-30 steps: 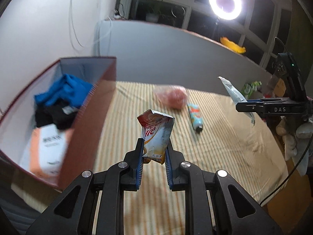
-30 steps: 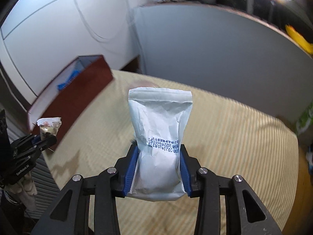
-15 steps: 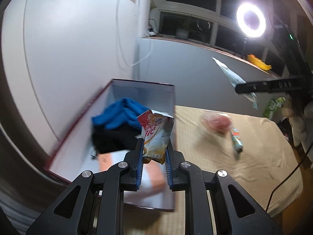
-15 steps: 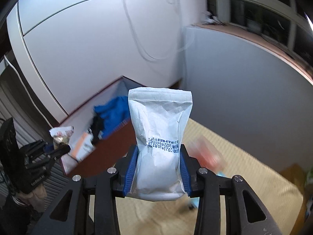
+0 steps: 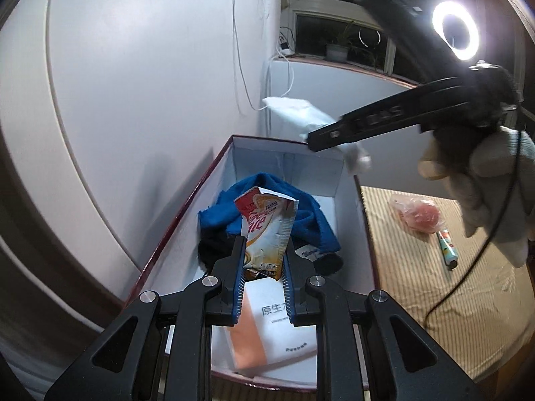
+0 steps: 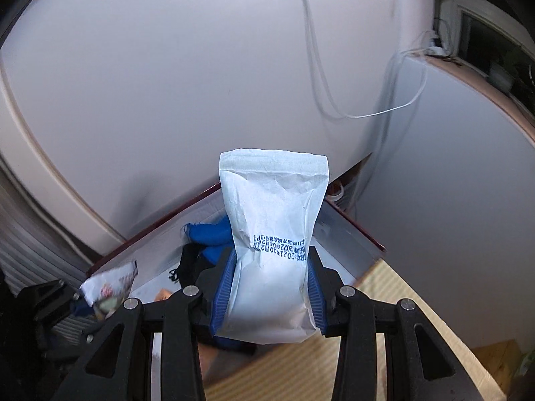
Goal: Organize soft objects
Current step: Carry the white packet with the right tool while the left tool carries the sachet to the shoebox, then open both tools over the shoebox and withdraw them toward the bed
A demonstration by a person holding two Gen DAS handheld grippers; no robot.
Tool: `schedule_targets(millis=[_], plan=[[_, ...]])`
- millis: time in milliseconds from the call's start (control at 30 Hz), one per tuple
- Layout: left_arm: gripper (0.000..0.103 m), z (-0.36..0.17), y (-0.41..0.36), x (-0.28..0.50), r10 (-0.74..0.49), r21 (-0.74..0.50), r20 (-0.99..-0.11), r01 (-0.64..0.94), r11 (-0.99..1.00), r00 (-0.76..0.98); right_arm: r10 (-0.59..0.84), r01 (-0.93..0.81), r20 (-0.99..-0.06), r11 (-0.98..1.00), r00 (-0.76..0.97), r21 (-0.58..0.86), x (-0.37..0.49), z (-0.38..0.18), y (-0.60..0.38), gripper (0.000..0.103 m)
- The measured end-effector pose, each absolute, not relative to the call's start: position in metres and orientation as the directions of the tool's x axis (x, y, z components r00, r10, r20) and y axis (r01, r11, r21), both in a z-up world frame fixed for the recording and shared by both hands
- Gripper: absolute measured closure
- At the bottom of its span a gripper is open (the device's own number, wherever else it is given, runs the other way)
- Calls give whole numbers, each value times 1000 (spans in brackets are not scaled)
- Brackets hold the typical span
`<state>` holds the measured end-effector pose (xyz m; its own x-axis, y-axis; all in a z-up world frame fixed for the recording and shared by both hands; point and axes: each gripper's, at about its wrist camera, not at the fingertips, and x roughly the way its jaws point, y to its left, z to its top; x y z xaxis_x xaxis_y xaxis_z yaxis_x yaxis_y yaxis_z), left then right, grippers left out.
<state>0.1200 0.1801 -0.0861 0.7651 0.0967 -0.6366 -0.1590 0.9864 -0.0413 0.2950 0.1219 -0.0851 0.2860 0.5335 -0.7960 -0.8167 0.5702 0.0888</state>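
My left gripper (image 5: 264,284) is shut on a red and white snack sachet (image 5: 267,230) and holds it above the near part of a dark red box (image 5: 174,234) with white inside walls. The box holds a blue cloth (image 5: 307,214), a black cloth (image 5: 214,247) and an orange and white packet (image 5: 277,330). My right gripper (image 6: 267,287) is shut on a white paper pouch (image 6: 272,234) above the box's far end (image 6: 354,230). The pouch also shows in the left wrist view (image 5: 301,113), and the sachet in the right wrist view (image 6: 110,284).
A striped cloth covers the table (image 5: 451,317) right of the box. On it lie a pink bagged item (image 5: 421,215) and a slim tube (image 5: 446,245). A white wall stands close behind the box. A ring light (image 5: 456,30) shines at the back right.
Both grippers swung left from over the striped table to above the box, each still holding its packet. The right gripper now hovers over the box's far end.
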Motion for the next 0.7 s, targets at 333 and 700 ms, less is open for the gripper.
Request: schedule_targets(millis=[333,700], plan=[[73,-92,186,128,107,-46,-648,-179,983,754,524,-812,-813,572,252,117,313,-108,140,54],[35,-84,185,114,112,-79,-629,-206,975,769,564,-797,-779,587,274,144,307,-94,123,28]])
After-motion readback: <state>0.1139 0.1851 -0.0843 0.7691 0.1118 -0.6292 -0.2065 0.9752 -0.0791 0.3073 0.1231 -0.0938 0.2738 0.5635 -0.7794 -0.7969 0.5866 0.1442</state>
